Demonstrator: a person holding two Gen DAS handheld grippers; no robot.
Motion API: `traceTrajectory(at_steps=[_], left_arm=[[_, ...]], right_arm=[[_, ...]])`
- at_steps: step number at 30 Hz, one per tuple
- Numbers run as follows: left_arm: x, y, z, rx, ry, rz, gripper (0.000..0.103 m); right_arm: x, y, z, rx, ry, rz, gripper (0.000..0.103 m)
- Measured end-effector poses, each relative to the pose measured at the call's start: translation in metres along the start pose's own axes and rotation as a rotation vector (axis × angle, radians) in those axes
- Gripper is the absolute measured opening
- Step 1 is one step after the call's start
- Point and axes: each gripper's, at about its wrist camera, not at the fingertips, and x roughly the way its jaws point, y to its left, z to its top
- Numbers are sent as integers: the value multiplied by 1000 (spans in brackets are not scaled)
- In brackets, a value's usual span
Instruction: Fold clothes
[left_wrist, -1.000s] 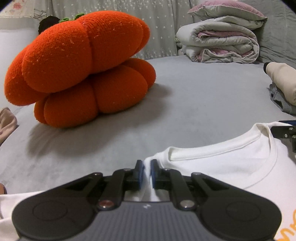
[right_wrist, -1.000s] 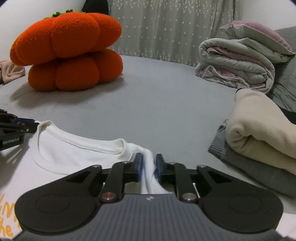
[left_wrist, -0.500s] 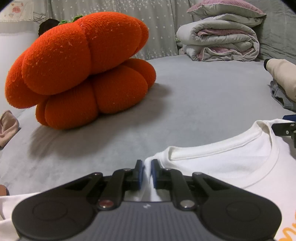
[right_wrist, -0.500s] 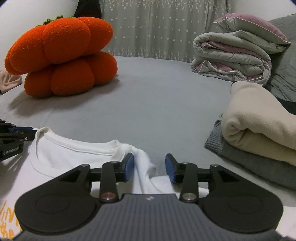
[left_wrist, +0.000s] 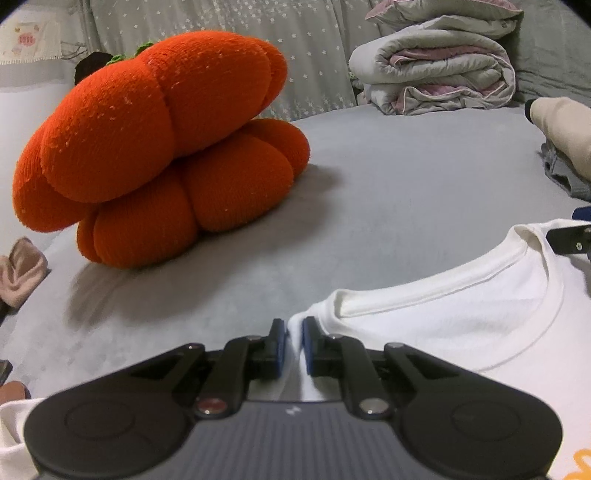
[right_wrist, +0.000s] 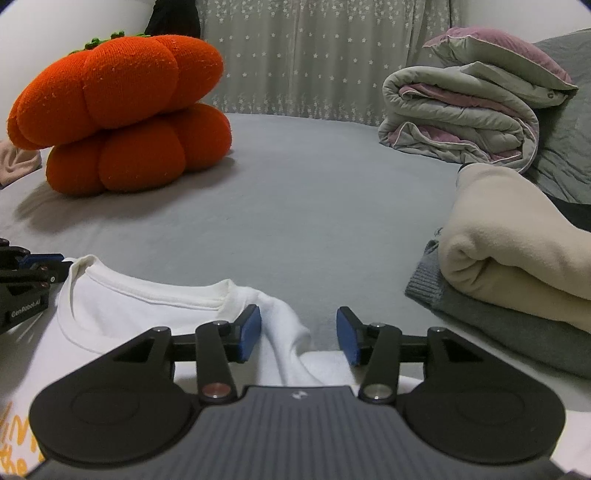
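Observation:
A white T-shirt (left_wrist: 461, 317) with orange print lies collar-up on the grey bed (left_wrist: 369, 206). My left gripper (left_wrist: 293, 341) is shut on a pinch of the shirt's shoulder, left of the collar. In the right wrist view the same T-shirt (right_wrist: 147, 314) spreads to the left. My right gripper (right_wrist: 298, 334) has its jaws opening; a ridge of the other shoulder stands between them, and the blue pads no longer press it. The left gripper's tip (right_wrist: 33, 269) shows at the left edge.
A large orange pumpkin cushion (left_wrist: 159, 147) sits at the back left of the bed. A rolled grey-and-pink quilt (right_wrist: 461, 122) lies at the back right. A folded beige garment on a grey one (right_wrist: 517, 258) is stacked close on the right. A pinkish cloth (left_wrist: 22, 273) lies at the left edge.
My right gripper has opened and let go of the shirt's shoulder, which has sunk onto the bed. The left gripper keeps its pinch and has hardly moved.

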Motion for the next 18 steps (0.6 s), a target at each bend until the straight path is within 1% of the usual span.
traceTrajectory(at_steps=[18], left_arm=[[1,3,1,-16,0,-11,11]], right_arm=[[0,1,1,-6,-1,-11,53]])
